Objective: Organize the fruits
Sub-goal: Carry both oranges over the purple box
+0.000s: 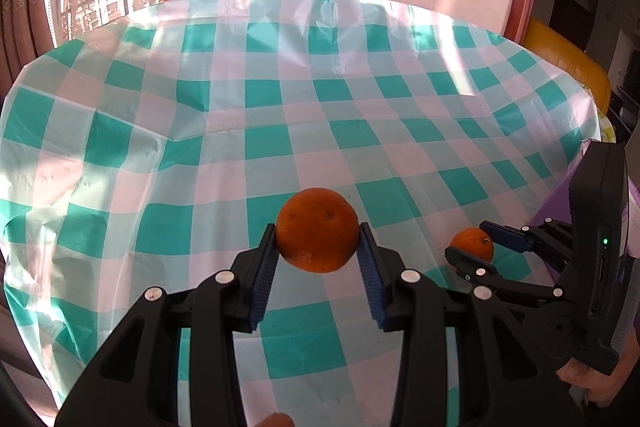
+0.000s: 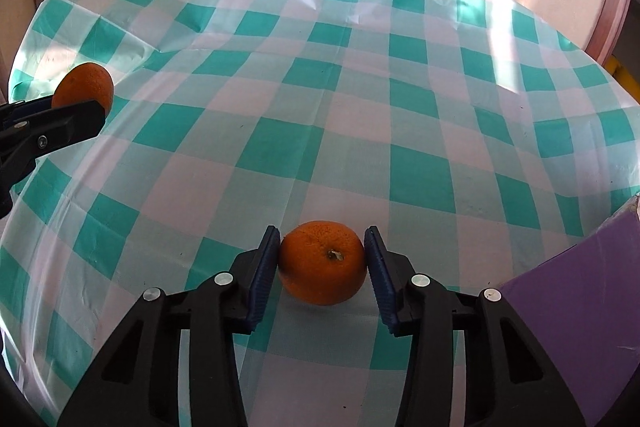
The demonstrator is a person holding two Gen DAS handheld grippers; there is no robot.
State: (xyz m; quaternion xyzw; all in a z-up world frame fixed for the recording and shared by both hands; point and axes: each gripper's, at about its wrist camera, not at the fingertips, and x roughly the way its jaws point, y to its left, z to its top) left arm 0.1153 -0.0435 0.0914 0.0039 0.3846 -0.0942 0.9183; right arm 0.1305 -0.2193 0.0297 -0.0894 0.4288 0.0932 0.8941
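My left gripper (image 1: 319,241) is shut on an orange (image 1: 318,230) and holds it above the green-and-white checked tablecloth (image 1: 256,115). My right gripper (image 2: 322,247) is shut on a second orange (image 2: 322,263), stem facing the camera, close over the cloth. In the left wrist view the right gripper (image 1: 470,239) and its orange (image 1: 473,243) show at the lower right. In the right wrist view the left gripper (image 2: 76,99) and its orange (image 2: 84,86) show at the far left.
A purple box (image 2: 572,303) lies at the table's right edge, just right of my right gripper. A yellow sofa (image 1: 568,67) stands beyond the table on the right. Curtains and a window lie behind the far edge.
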